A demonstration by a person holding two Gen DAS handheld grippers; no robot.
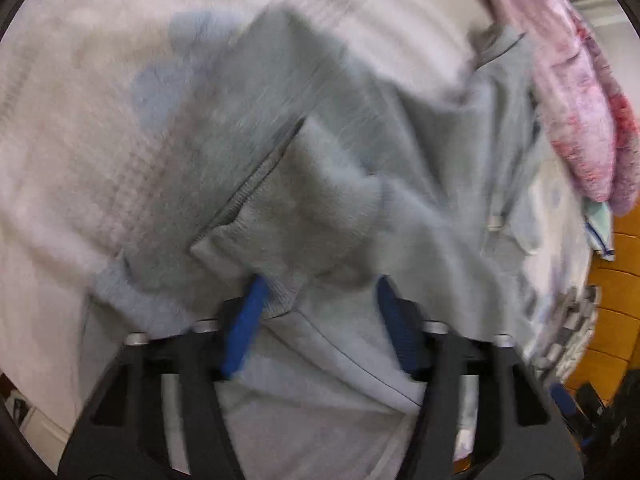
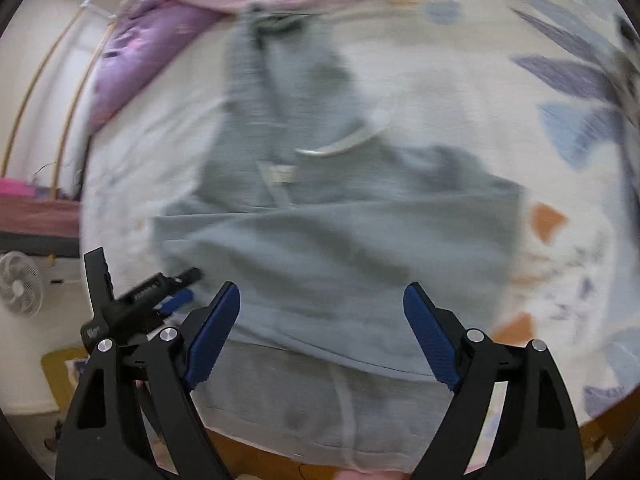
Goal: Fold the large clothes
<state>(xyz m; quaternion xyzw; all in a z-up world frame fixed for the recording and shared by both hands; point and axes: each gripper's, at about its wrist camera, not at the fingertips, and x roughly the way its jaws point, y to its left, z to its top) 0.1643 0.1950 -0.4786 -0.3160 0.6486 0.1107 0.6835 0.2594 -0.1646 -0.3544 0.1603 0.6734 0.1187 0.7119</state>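
Observation:
A large grey-blue hooded sweatshirt point(image 2: 328, 240) lies spread on a bed with a pale patterned sheet point(image 2: 500, 92). Its lower part is folded up over the body, and its hem hangs over the bed's near edge. In the left wrist view the same sweatshirt point(image 1: 280, 168) is bunched, with a ribbed cuff point(image 1: 244, 196) lying across it. My left gripper point(image 1: 320, 284) is open, its blue pads spread, with fleece fabric draped between and over the tips. My right gripper point(image 2: 320, 300) is open and empty just above the folded fabric. The left gripper also shows in the right wrist view point(image 2: 160, 292).
A pink and purple quilt point(image 2: 192, 16) is heaped at the far side of the bed, also visible in the left wrist view point(image 1: 568, 92). An orange wooden bed frame point(image 1: 612, 280) runs along the edge. A white fan point(image 2: 20, 284) stands on the floor at left.

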